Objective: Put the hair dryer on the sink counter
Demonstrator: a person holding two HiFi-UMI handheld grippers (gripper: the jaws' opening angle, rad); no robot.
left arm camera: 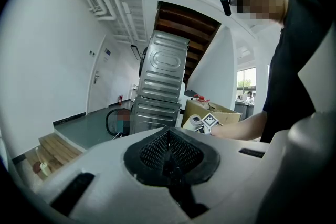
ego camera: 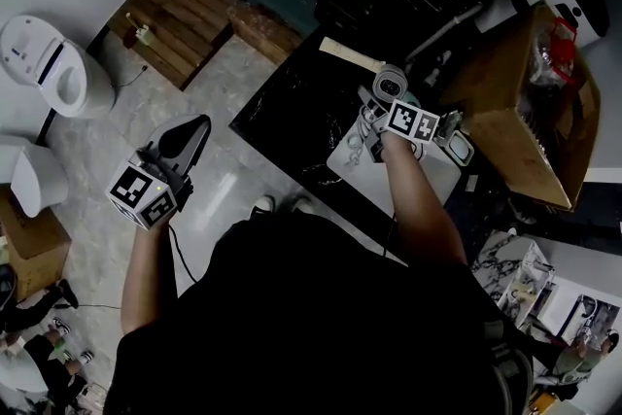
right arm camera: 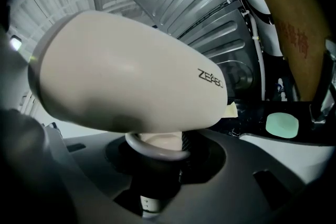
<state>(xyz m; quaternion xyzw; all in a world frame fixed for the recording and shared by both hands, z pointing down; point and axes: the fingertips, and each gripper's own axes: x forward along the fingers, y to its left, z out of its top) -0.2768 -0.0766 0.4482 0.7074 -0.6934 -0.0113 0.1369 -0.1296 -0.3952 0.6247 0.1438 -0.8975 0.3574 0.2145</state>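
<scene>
A cream hair dryer [right arm camera: 131,76] fills the right gripper view, its handle running down between the jaws. My right gripper [right arm camera: 157,152] is shut on that handle. In the head view the hair dryer [ego camera: 390,85] points its round end upward, held by the right gripper [ego camera: 391,108] above the white basin [ego camera: 352,172] set in the black sink counter [ego camera: 292,107]. My left gripper [ego camera: 194,133] hangs over the floor left of the counter. Its jaws meet with nothing between them, and their black mesh pads [left arm camera: 157,150] are pressed together.
A cardboard box [ego camera: 525,131] stands on the counter's right end, with a pale green object [right arm camera: 282,125] beside the basin. A ribbed metal panel [right arm camera: 210,18] rises behind the counter. A toilet [ego camera: 53,63] and wooden steps [ego camera: 180,15] lie to the left.
</scene>
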